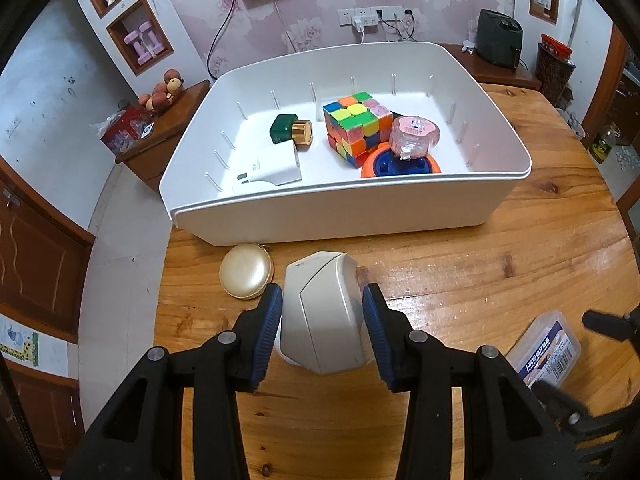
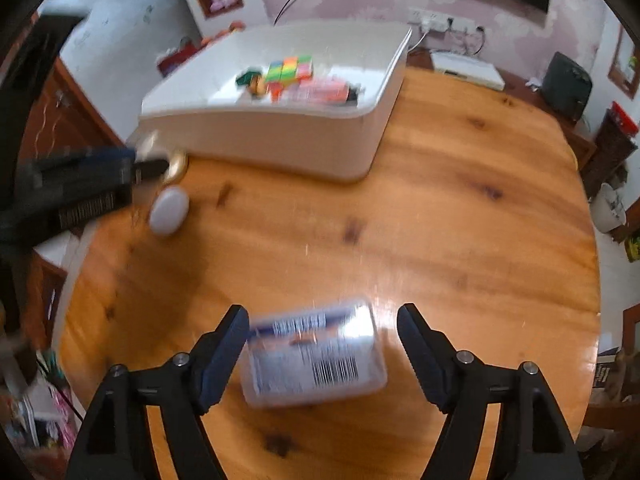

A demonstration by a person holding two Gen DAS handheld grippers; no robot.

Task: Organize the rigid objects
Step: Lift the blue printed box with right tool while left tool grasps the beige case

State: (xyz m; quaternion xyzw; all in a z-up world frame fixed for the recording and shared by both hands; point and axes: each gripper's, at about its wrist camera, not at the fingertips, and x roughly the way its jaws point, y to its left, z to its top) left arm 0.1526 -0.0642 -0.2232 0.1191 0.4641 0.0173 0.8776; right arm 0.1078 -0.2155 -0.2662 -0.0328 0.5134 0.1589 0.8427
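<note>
Just in front of the white bin [image 1: 332, 216], on the wooden table [image 1: 500, 280], the left gripper [image 1: 322, 326] has its blue pads on both sides of a white angular box [image 1: 320, 316] — they look to be touching it, though I cannot tell how firmly they press. To do this step well, I think the pinch should become firm and even before lifting, because the box has slanted faces and may slip; then it should rise over the bin's front wall and come down in the free space near the white charger [image 1: 272, 170]. Beside the bin, to its front left, lies a round gold case [image 1: 247, 270].

The right gripper [image 2: 322, 350] is spread wide around a clear plastic box [image 2: 316, 356], not yet closing. Its label carries a barcode and blue Chinese characters — too blurred to read. The charger has small grey print, also unreadable.

Inside the bin are already a colour cube [image 1: 356, 126] and a green bottle with gold cap [image 1: 290, 130].
</note>
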